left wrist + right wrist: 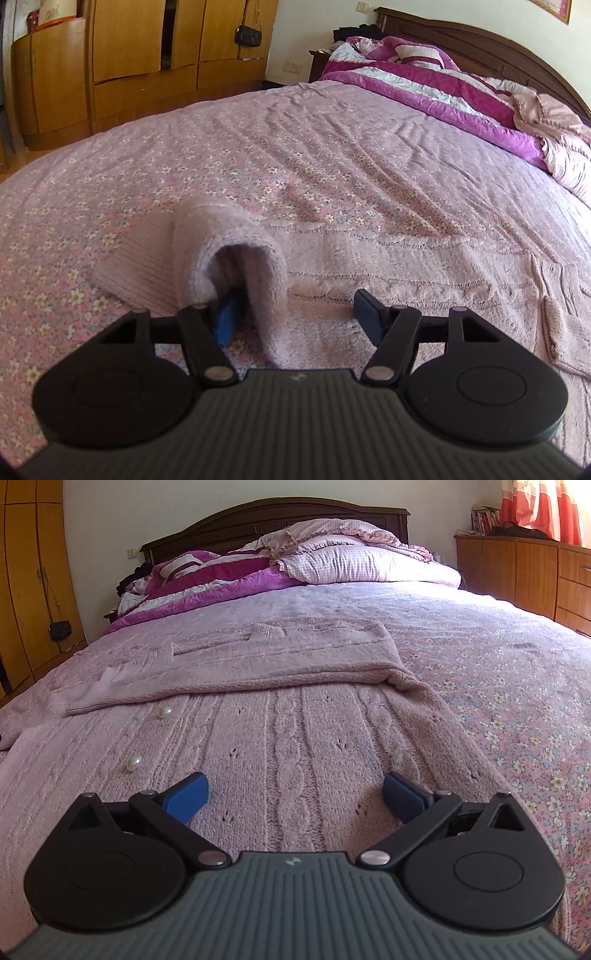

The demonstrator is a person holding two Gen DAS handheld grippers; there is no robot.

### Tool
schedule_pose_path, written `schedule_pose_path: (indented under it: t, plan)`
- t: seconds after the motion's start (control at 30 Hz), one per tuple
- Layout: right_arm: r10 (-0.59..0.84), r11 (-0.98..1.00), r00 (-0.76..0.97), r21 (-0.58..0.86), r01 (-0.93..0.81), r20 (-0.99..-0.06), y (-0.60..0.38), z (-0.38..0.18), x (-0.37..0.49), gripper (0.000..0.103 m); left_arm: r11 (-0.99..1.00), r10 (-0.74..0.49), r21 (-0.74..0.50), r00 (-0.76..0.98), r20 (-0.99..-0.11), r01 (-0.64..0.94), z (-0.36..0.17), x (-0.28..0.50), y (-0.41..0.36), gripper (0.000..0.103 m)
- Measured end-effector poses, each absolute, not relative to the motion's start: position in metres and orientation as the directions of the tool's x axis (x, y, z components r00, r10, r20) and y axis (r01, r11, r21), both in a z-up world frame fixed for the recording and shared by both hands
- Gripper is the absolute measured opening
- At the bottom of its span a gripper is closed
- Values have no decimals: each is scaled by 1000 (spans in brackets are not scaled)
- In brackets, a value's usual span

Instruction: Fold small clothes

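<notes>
Left wrist view, left to right:
- Wardrobe [122, 55]: wood, far left, beyond the bed; top cut off by the frame edge.
- Bag [248, 35]: small, dark, hanging by a chain on the wardrobe front.
- Bed [332, 147]: pink flowered cover, creased.
- Cardigan [236, 258]: pink knit, lying on the cover. One fold of it rises in a hump and drapes over the left finger of the left tool [295, 314].
- Left tool: jaws partly apart. Only a strip of the blue left pad [224, 323] shows under the knit; the right pad stands free and touches nothing. No clamp on the cloth can be seen.
- Quilt [424, 81]: magenta and white, heaped at the headboard, right edge cut off.

Right wrist view, left to right:
- Bag again, tiny, at the far left wall.
- Pearl buttons [133, 763]: two in view on the cardigan front; any others cannot be made out.
- Cardigan: spread flat, cable pattern up, with a sleeve folded across its far part; near edge hidden by the tool body.
- Right tool [295, 797]: jaws wide apart, nothing between the pads, low over the knit; contact cannot be told.
- Pillow [354, 565]: checked, at the headboard.
- Dresser [524, 572]: wood, far right, partly cut off.
</notes>
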State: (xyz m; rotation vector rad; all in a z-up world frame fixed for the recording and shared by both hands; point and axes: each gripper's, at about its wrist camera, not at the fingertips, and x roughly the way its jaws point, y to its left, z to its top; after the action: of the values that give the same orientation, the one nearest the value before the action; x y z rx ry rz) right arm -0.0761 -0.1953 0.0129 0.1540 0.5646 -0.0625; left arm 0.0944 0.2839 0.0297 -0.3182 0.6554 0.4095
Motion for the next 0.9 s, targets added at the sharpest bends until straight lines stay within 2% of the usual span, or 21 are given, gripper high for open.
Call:
schedule_pose_path:
  t: [0.03, 0.1, 0.13, 0.17, 0.2, 0.3, 0.4, 0.5, 0.73, 0.9]
  plan:
    - [-16, 986, 843, 130, 102, -537, -195, 13, -76, 103, 879, 266, -142, 715, -646, -455, 30, 95, 282, 65]
    - [-13, 985, 843, 140, 105, -538, -196, 13, -77, 103, 895, 265, -114, 720, -641, -430, 30, 96, 278, 47]
    - [-11, 984, 842, 145, 106, -539, -196, 14, -77, 103, 901, 262, -107, 724, -638, -420, 29, 95, 277, 41]
    - [-9, 983, 843, 151, 107, -539, -197, 14, -77, 103, 904, 260, -103, 726, -636, -415, 28, 95, 276, 27]
    - [-7, 982, 843, 157, 109, -538, -197, 14, -78, 103, 905, 261, -100, 726, -637, -413, 29, 94, 276, 18]
    - [-5, 976, 843, 179, 120, -538, -200, 18, -79, 103, 899, 214, -175, 751, -624, -401, 34, 86, 284, 9]
    - [2, 953, 846, 257, 159, -534, -209, 24, -79, 103, 890, 161, -263, 796, -584, -373, 46, 76, 291, 8]
    - [9, 926, 847, 323, 193, -531, -219, 30, -78, 103, 894, 136, -296, 832, -538, -337, 62, 69, 288, 8]
    - [-3, 920, 871, 340, 195, -490, -229, 44, -86, 103, 914, 77, -320, 880, -468, -250, 91, 66, 261, 8]
    - [29, 914, 879, 368, 170, -476, -234, 47, -90, 103, 904, 0, -382, 896, -444, -189, 108, 69, 244, 8]
